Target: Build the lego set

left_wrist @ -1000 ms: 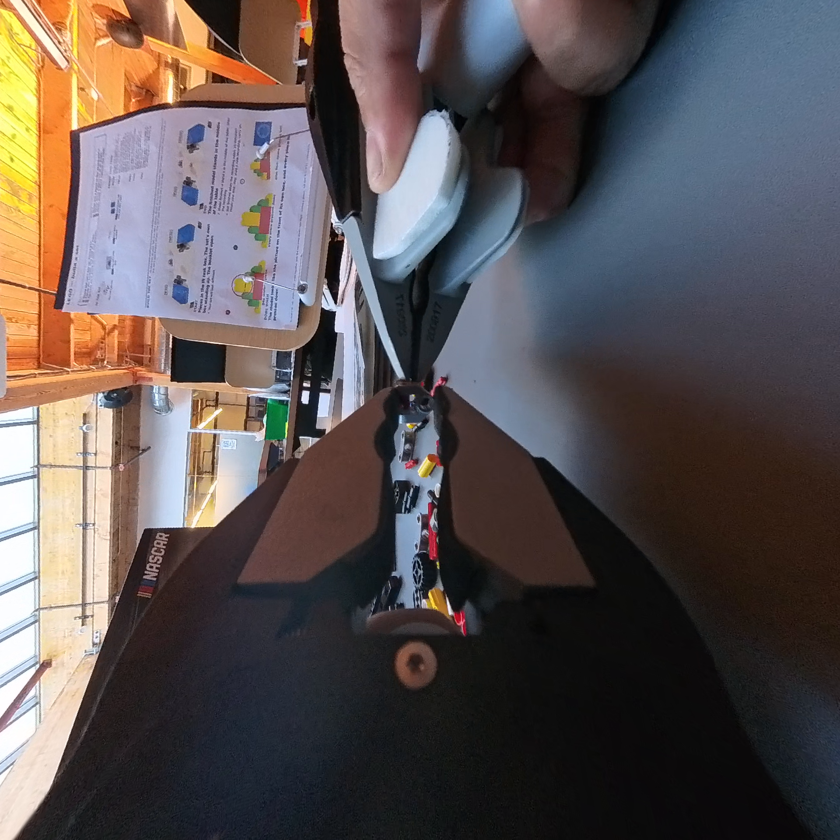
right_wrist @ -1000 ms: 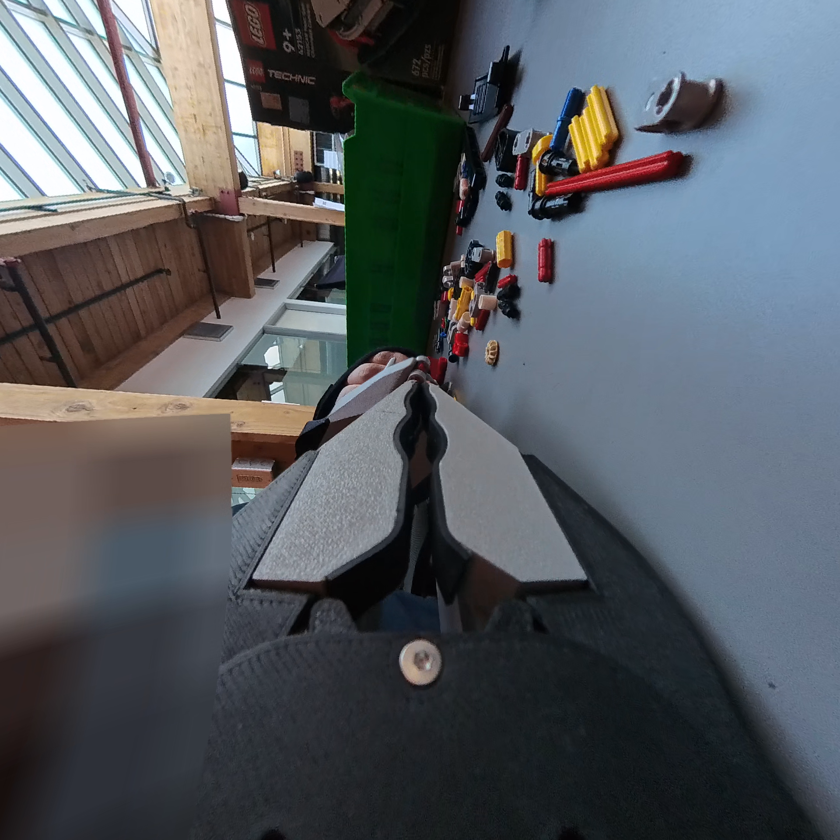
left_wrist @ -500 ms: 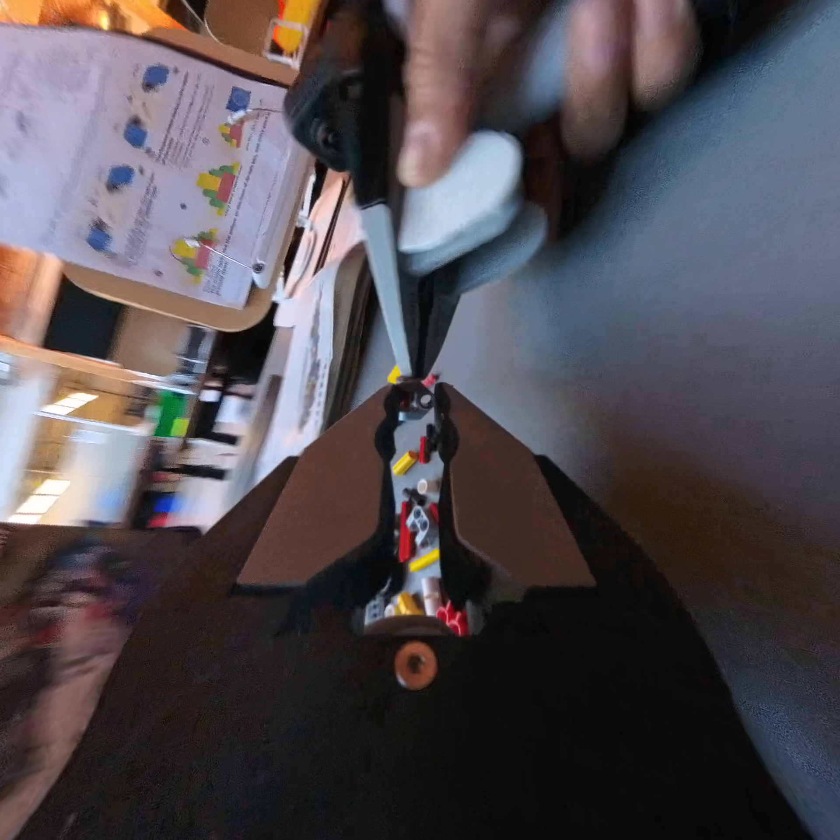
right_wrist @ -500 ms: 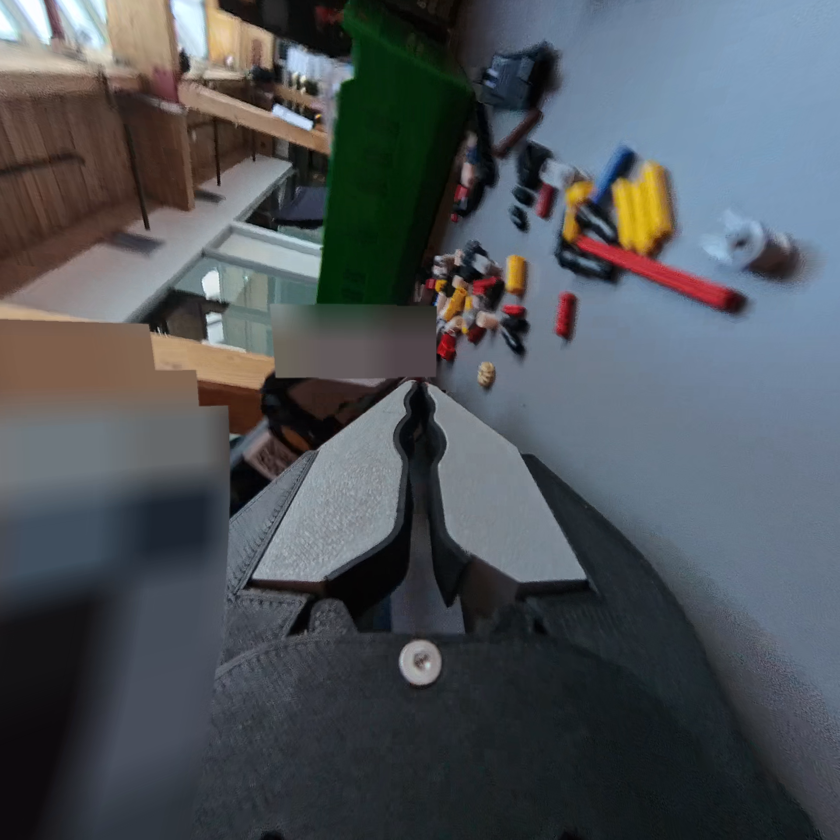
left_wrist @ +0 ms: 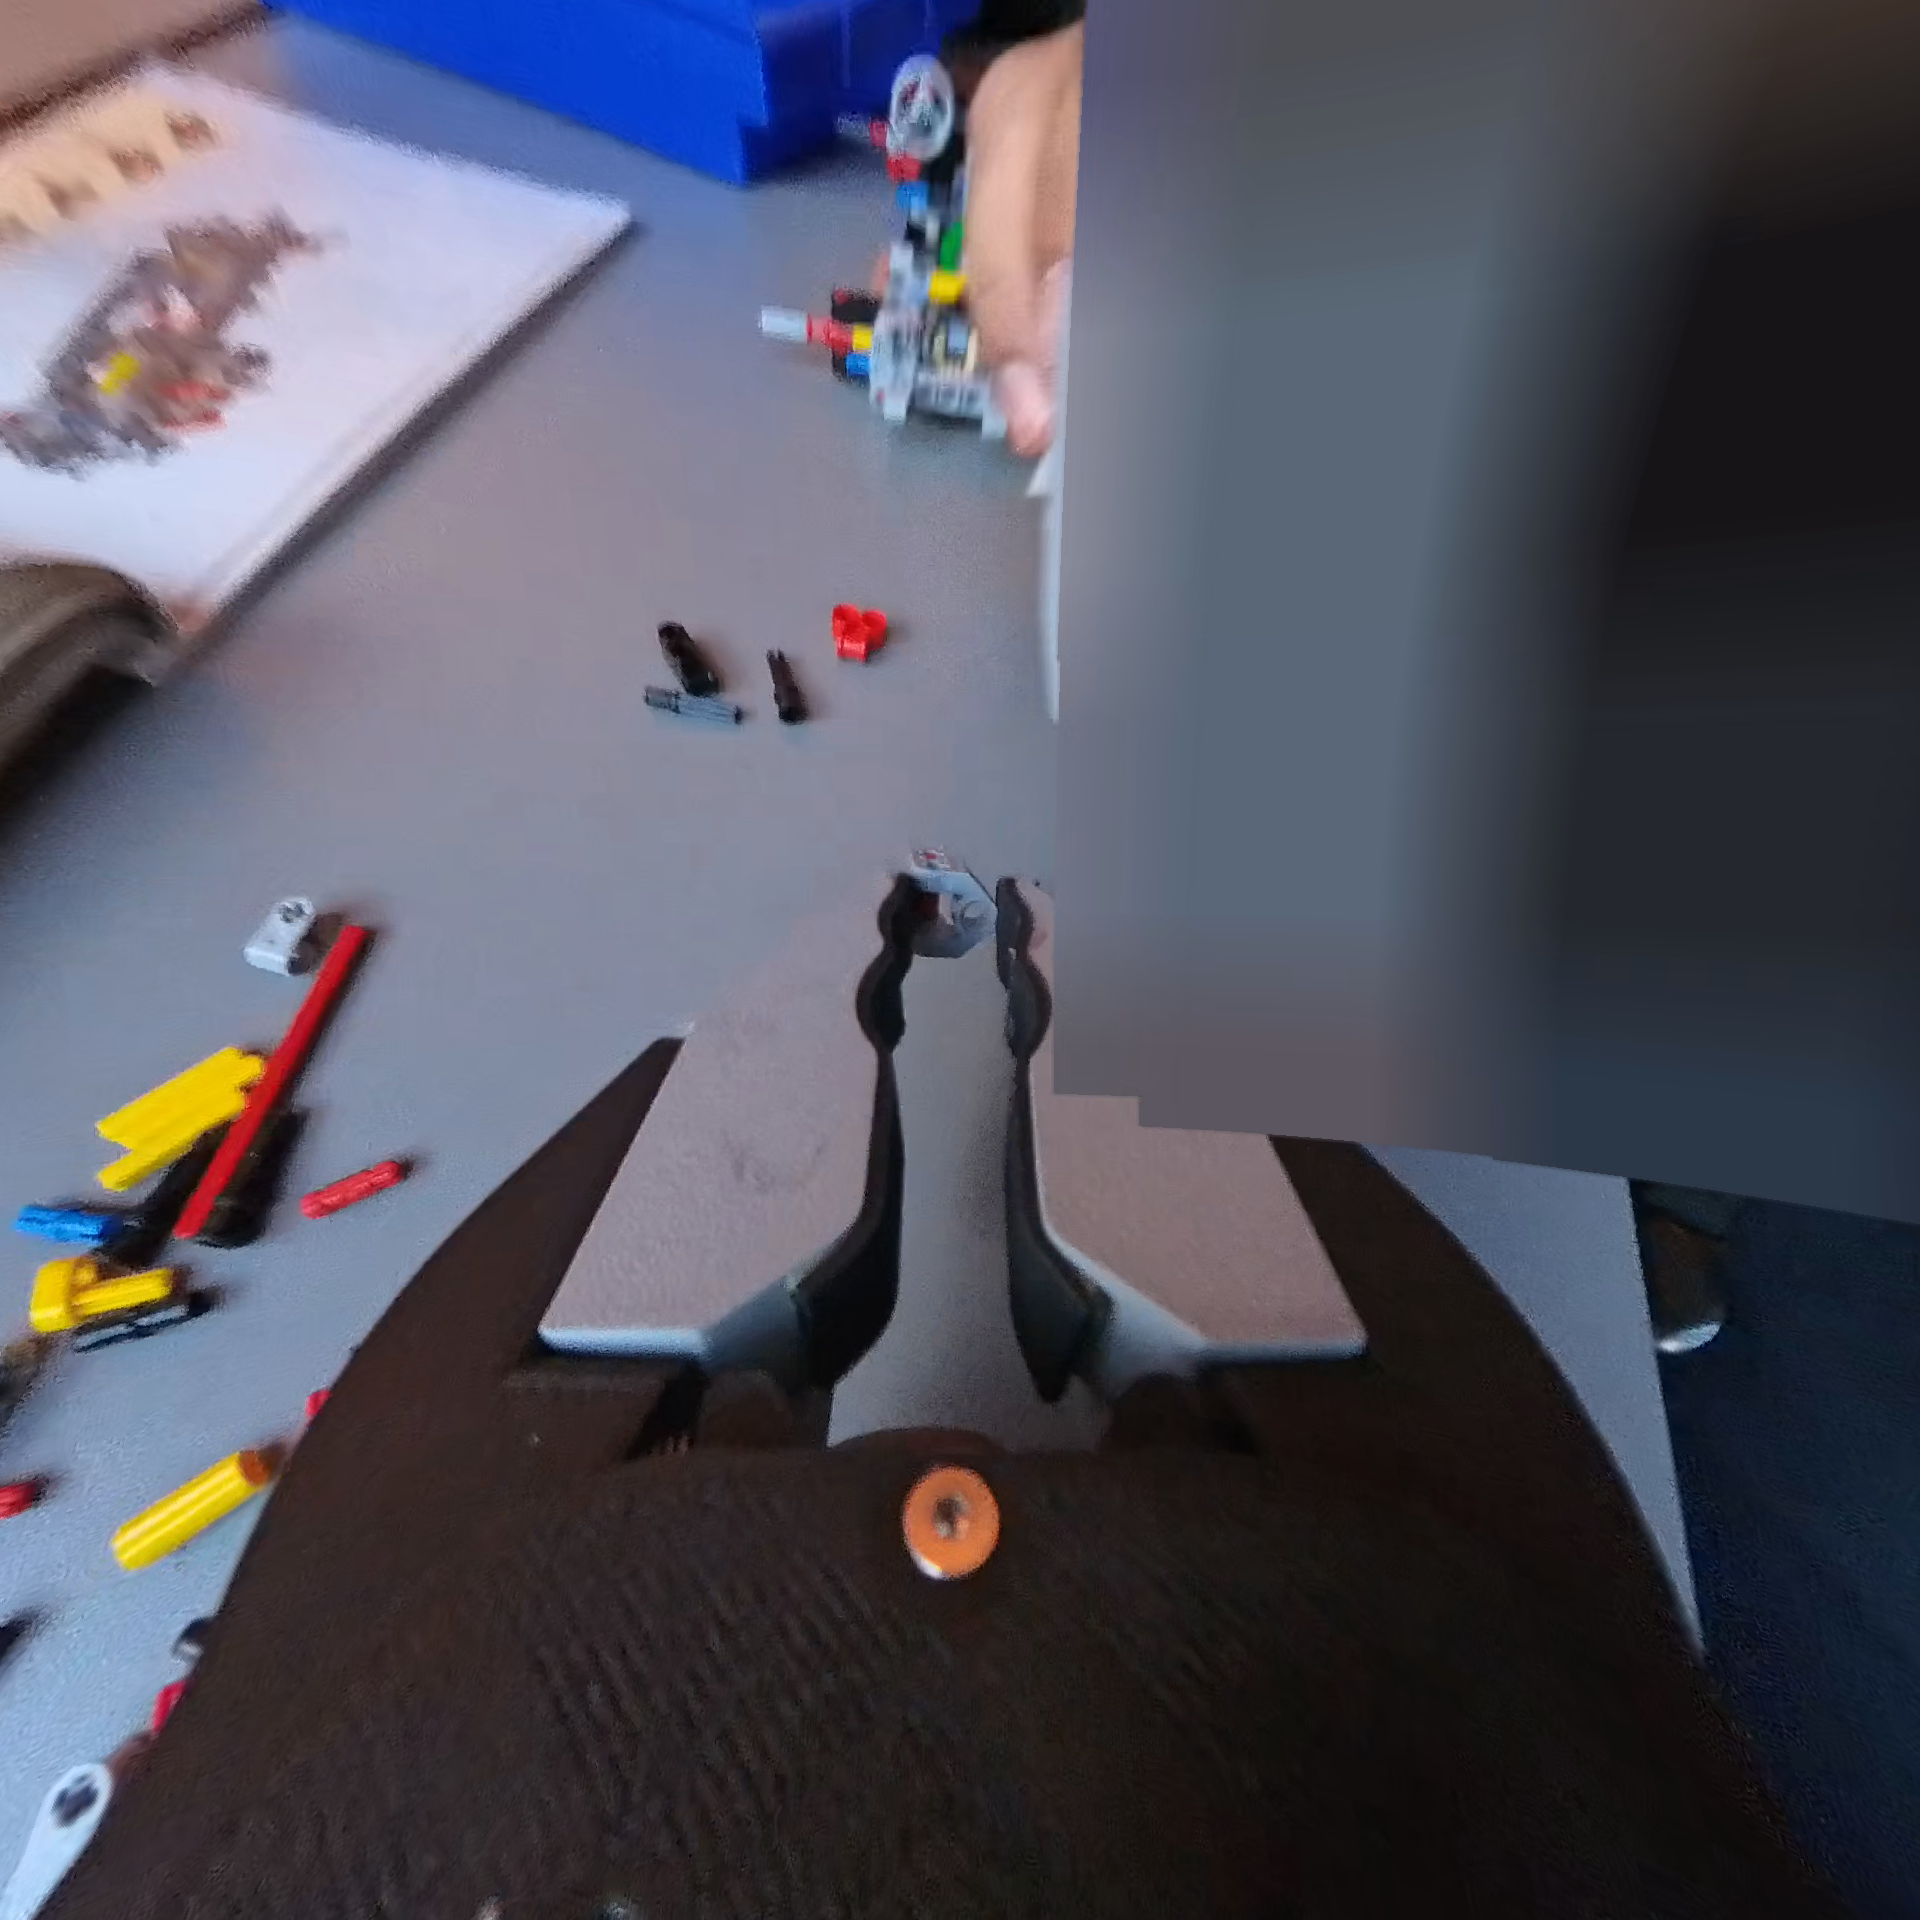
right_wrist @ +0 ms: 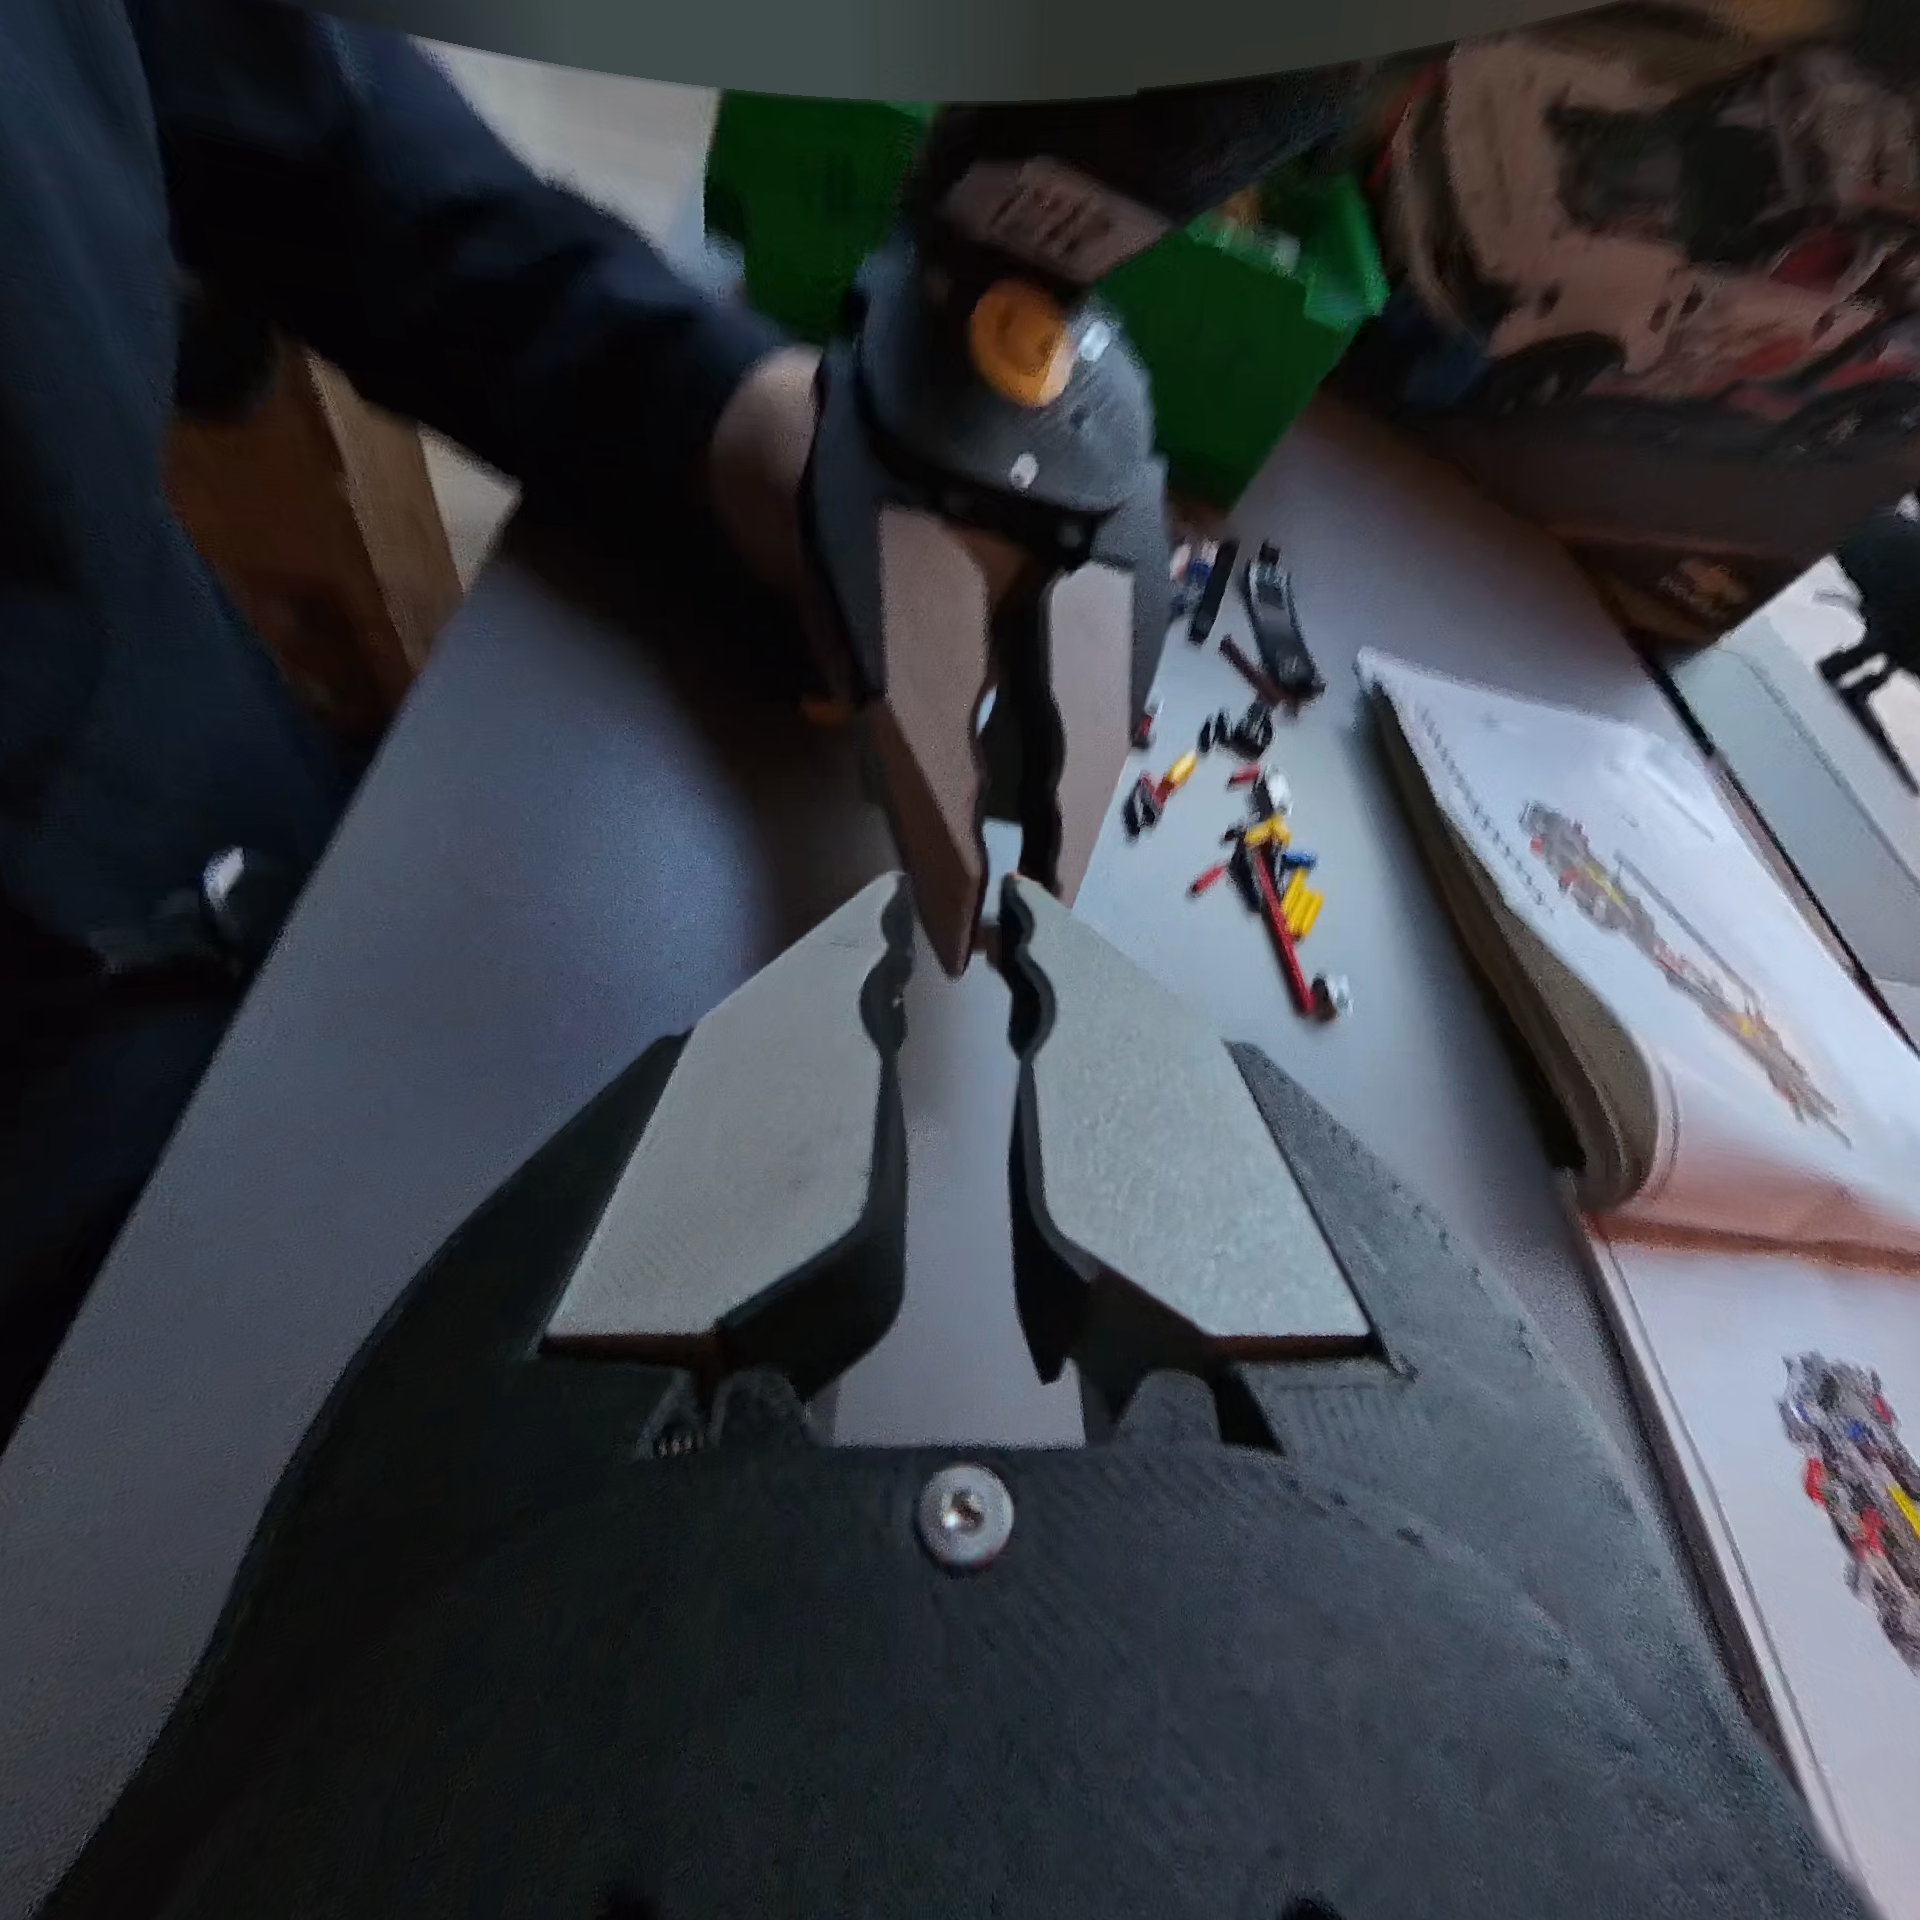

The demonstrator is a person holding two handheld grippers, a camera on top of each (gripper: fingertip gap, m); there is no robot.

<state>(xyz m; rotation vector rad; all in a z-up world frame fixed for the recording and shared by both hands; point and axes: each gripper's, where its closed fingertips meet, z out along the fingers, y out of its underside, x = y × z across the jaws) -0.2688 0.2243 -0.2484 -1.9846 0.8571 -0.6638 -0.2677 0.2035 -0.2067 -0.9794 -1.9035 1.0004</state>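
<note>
1. Left wrist view: I am holding my left gripper [left_wrist: 951, 914] above the grey table [left_wrist: 520, 831], jaws set narrow, with a small grey piece [left_wrist: 964, 916] sitting between the fingertips. Both pads appear to be bearing on it, though blur is softening the contact.
2. I am judging the grey piece to be a light, rigid plastic part. It looks hard and smooth, so it is likely to slip or pivot under a light pinch.
3. I am judging the best hold to be across its flat opposite faces, close to its middle. Its rounded end offers the pads little.
4. I am pointing my right gripper [right_wrist: 956, 925] at the left gripper [right_wrist: 992, 914], tips close together. The right jaws are standing narrowly apart, and one left fingertip [right_wrist: 940, 883] is showing in that gap. I cannot tell whether anything there is touching.
5. Other loose parts are lying well apart from both grippers: a red piece [left_wrist: 859, 632], black pins [left_wrist: 686, 660], a red axle [left_wrist: 275, 1081] and yellow pieces [left_wrist: 177, 1117].
6. An open booklet [right_wrist: 1558, 883] is lying on the table beyond them.
</note>
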